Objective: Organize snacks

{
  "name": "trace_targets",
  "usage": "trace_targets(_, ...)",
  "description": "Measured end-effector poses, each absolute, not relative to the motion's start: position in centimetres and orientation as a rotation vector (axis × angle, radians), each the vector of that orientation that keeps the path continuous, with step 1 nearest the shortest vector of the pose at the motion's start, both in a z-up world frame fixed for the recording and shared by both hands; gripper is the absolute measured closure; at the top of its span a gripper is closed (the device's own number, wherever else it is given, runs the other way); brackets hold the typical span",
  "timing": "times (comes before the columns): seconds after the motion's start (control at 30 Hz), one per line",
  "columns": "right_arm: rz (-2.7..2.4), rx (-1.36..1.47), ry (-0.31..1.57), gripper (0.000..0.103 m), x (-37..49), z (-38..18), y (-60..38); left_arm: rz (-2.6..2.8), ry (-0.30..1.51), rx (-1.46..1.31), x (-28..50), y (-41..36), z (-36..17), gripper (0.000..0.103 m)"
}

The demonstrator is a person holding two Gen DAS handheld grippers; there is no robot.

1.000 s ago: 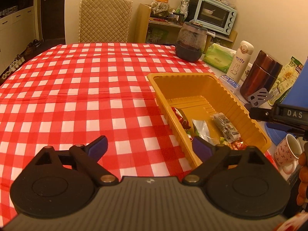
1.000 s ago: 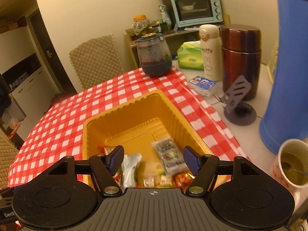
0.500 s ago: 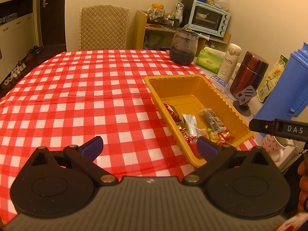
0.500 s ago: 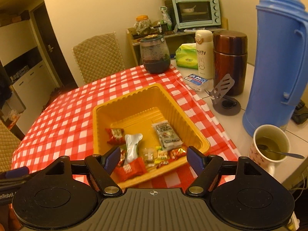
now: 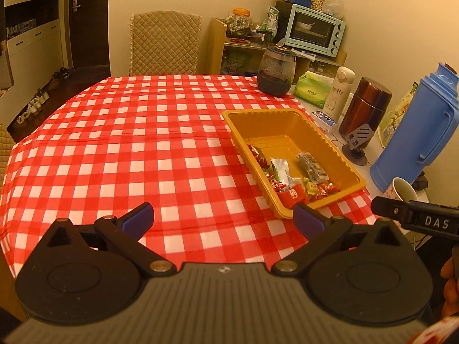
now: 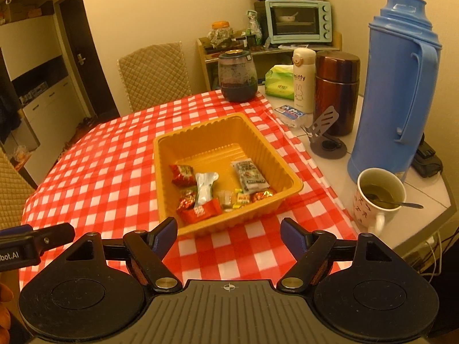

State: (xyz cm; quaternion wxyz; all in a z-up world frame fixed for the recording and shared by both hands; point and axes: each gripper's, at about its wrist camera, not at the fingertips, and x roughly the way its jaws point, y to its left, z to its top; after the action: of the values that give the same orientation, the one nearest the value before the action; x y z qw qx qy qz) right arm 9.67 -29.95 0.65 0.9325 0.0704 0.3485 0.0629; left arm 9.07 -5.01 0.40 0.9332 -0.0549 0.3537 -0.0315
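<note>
**Yellow tray loaded, both grippers drawn back**

Left wrist view:
- Yellow plastic tray (image 5: 338, 154) on the red-checked tablecloth (image 5: 143, 149), near the right table edge; wrapped snacks (image 5: 292, 177) heaped at its near end.
- Compared with a second ago: tray smaller and farther off, more tablecloth exposed. Reads as a retreat up and away from the tray.
- Left gripper (image 5: 223, 219): jaws spread fully apart, nothing between them, having widened slightly at the start of the last second.
- Pose: tilted downward, hanging above bare cloth just left of the tray's near corner.

Right wrist view:
- Same tray (image 6: 169, 154), now wholly in frame; a second ago only its far part visible above the fingers.
- Snacks (image 6: 218, 189) all inside the tray; none visible on the cloth.
- Right gripper (image 6: 228, 233): jaws apart and empty, having just been opening further.
- Pose: angled downward, centred on the tray's near rim but clear of it, over the cloth.
- Mug (image 6: 378, 197) and blue thermos (image 6: 396, 86) to the right, well apart from the fingers.

Meaning for the task: judged complete or nearly so; withdrawal in progress.
</note>
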Motion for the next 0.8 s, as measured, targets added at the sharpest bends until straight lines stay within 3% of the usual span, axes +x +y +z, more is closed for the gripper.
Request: trace_targets(0.8,0.179,0.035,0.663,0.024,1.1,4.7,-26.8,-0.015,0.674,-0.105,0.5,-4.6,4.2,0.001)
